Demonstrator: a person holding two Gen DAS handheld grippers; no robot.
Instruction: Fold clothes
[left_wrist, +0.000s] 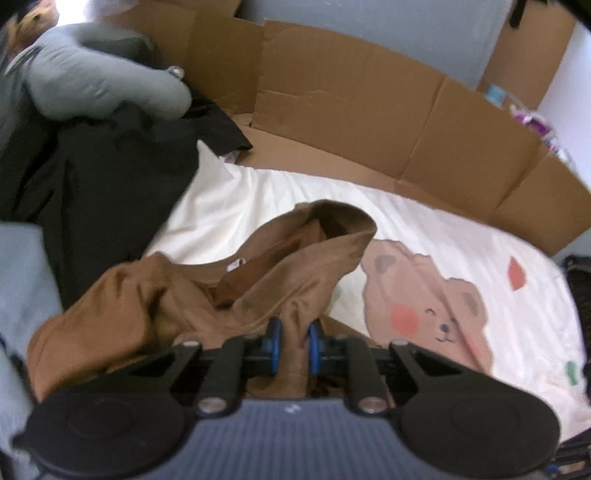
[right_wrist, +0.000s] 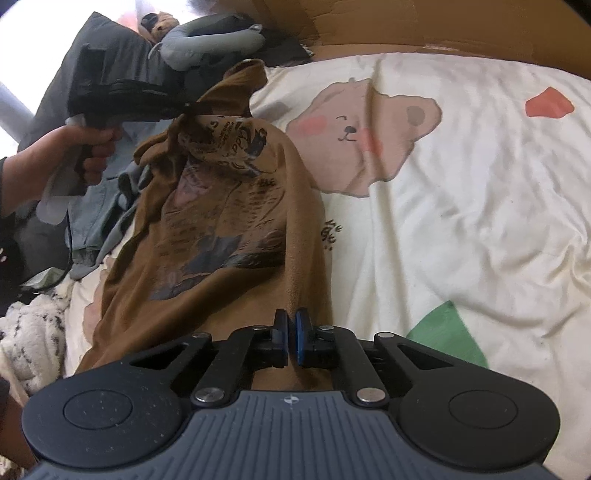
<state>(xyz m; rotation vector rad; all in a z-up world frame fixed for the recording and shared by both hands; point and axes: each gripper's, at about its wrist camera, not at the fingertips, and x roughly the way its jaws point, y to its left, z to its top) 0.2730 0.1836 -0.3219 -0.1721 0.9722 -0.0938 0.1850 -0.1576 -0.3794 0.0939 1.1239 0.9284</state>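
Note:
A brown printed T-shirt (right_wrist: 221, 229) is stretched over the cream bear-print sheet (right_wrist: 461, 206). My right gripper (right_wrist: 290, 332) is shut on its near edge, the blue pads pinching a ridge of brown cloth. In the left wrist view the same brown T-shirt (left_wrist: 207, 295) bunches up with its neck opening showing, and my left gripper (left_wrist: 293, 341) is shut on a thick fold of it. From the right wrist view, the left gripper (right_wrist: 188, 107) holds the shirt's far end lifted, with a person's hand (right_wrist: 92, 147) on its handle.
Cardboard panels (left_wrist: 351, 110) wall the far side of the bed. A black garment (left_wrist: 92, 177) and a grey stuffed toy (left_wrist: 103, 77) lie at the left. Blue-grey clothes (right_wrist: 99, 206) and a white fluffy blanket (right_wrist: 33, 332) sit at the bed's left edge.

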